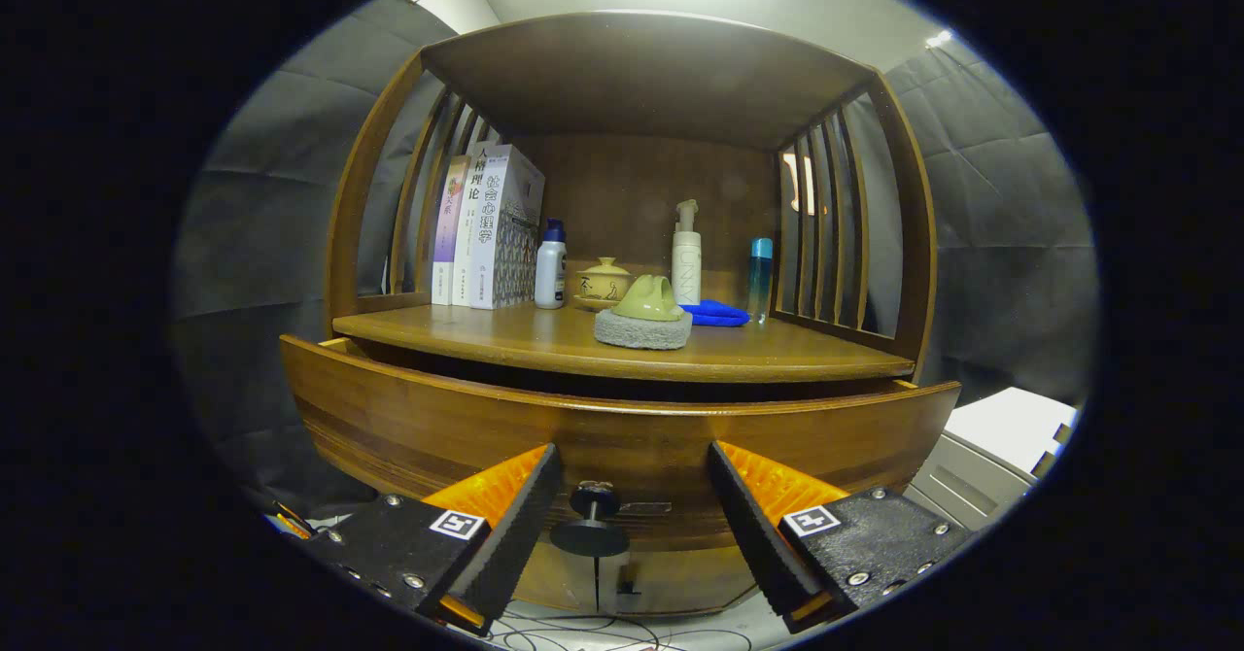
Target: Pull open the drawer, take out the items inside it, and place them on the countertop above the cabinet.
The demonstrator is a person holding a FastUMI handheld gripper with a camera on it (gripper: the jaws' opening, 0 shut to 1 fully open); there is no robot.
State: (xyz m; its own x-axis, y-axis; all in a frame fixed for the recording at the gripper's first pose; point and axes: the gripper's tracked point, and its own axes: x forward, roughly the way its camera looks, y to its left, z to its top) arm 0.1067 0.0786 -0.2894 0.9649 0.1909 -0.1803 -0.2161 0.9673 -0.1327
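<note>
One drawer (622, 428) ajar, claw (632, 525) open around knob (590, 525)

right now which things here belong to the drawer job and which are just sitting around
Job:
wooden drawer front, slightly open
black round drawer knob, between the open hand-held gripper fingers
wooden countertop

Lying about:
upright books
white pump bottle
blue folded cloth
yellow lidded teacup

Upright books (486, 228) stand at the counter's left rear corner, a small white bottle (550, 267) just beside them. A lidded ceramic pot (604, 282), a white pump bottle (686, 257), a blue cloth (717, 314) and a slim blue bottle (759, 277) line the back edge.
</note>
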